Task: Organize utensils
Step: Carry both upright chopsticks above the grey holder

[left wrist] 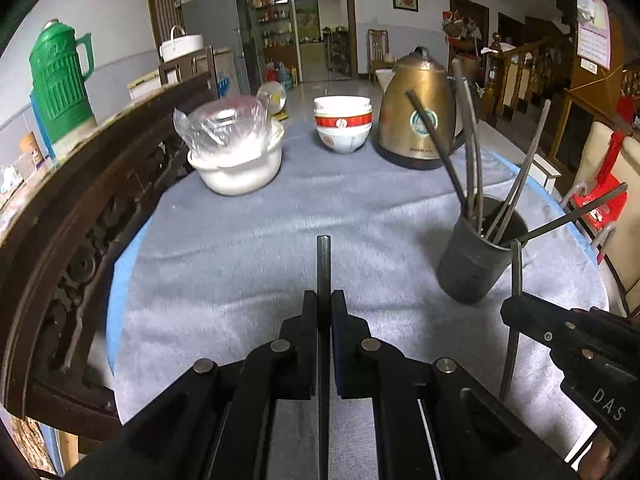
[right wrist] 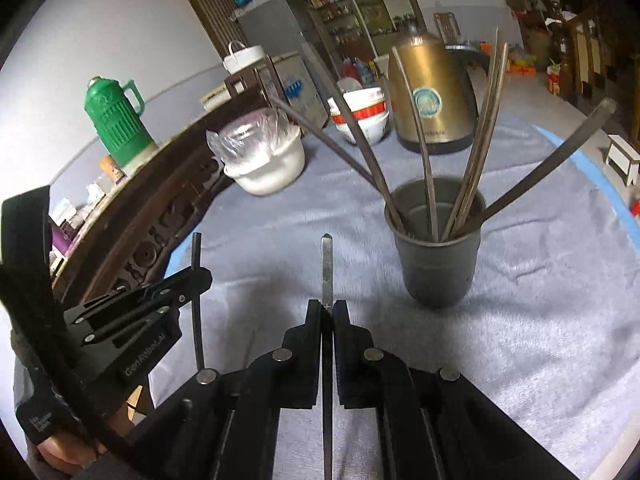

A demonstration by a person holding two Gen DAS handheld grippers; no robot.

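A big table with a grey cloth [left wrist: 248, 216] fills the scene. Far back stand a gold kettle [left wrist: 418, 116], a white tub [left wrist: 236, 168] and stacked bowls [left wrist: 343, 124]. On the right, a dark cup [right wrist: 438, 256] holds many chopsticks [right wrist: 474, 148]. The left gripper [left wrist: 324, 300] pinches one dark chopstick [left wrist: 323, 264] tight. The right gripper [right wrist: 327, 308] pinches a silver chopstick [right wrist: 327, 268], just left of the cup.
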